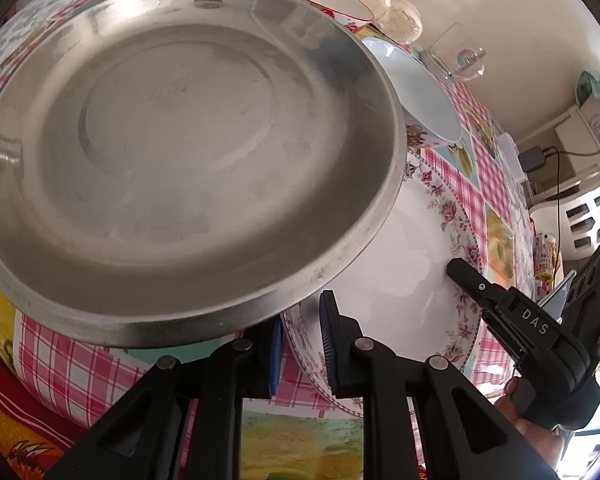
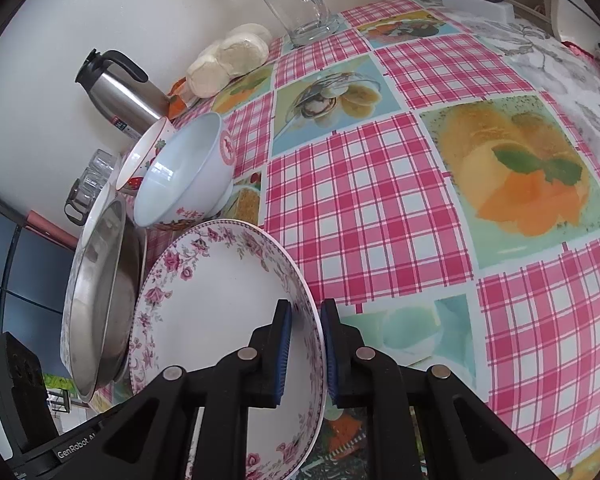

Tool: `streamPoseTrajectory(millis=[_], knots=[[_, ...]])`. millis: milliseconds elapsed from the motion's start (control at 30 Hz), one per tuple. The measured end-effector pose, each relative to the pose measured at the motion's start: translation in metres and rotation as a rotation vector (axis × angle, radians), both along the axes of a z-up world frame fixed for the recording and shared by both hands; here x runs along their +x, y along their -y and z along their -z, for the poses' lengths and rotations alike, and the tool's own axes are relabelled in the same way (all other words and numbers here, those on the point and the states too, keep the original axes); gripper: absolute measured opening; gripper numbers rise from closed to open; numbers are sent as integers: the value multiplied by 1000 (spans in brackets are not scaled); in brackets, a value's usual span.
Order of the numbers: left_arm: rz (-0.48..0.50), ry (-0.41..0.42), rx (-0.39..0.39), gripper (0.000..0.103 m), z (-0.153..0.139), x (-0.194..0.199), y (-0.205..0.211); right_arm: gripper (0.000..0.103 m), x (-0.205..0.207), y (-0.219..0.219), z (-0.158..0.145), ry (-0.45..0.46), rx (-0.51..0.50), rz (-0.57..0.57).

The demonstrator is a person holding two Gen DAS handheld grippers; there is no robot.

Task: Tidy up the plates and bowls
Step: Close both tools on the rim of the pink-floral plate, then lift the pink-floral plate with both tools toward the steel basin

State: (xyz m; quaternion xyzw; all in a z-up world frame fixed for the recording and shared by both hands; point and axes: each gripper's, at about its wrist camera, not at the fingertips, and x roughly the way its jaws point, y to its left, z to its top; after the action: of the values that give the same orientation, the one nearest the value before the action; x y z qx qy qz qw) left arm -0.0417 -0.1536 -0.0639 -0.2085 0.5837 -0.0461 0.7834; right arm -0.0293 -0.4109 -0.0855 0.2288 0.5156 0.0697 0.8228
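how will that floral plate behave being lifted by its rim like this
The floral plate looks like glazed ceramic, so it is probably stiff but breakable if it knocks the steel plate beside it. Its glossy rim sits between the right gripper jaws, so it may slip. Held at one edge, it will likely sag.
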Motion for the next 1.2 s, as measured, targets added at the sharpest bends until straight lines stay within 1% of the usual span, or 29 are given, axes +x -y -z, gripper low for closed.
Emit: streamPoseTrajectory(millis=[133, 333, 433, 533, 700, 867, 1000, 1200], knots=[[40, 2, -14, 18, 0, 1, 8, 16, -4, 7, -1, -2, -1, 14], [105, 3, -34, 16, 2, 2, 25, 15, -13, 30, -1, -4, 41, 72], [132, 11, -24, 16, 2, 6, 34, 15, -17, 39, -1, -1, 45, 93], [137, 17, -15, 16, 2, 9, 39, 15, -19, 42, -1, 2, 44, 99], [121, 12, -42, 16, 5, 12, 38, 17, -19, 36, -4, 11, -2, 92], [120, 13, -43, 16, 5, 13, 36, 18, -18, 31, -6, 20, -25, 77], [136, 15, -41, 16, 4, 11, 36, 17, -20, 35, -5, 14, 11, 77], [175, 16, -74, 16, 2, 9, 42, 18, -26, 46, -9, 9, 11, 103]])
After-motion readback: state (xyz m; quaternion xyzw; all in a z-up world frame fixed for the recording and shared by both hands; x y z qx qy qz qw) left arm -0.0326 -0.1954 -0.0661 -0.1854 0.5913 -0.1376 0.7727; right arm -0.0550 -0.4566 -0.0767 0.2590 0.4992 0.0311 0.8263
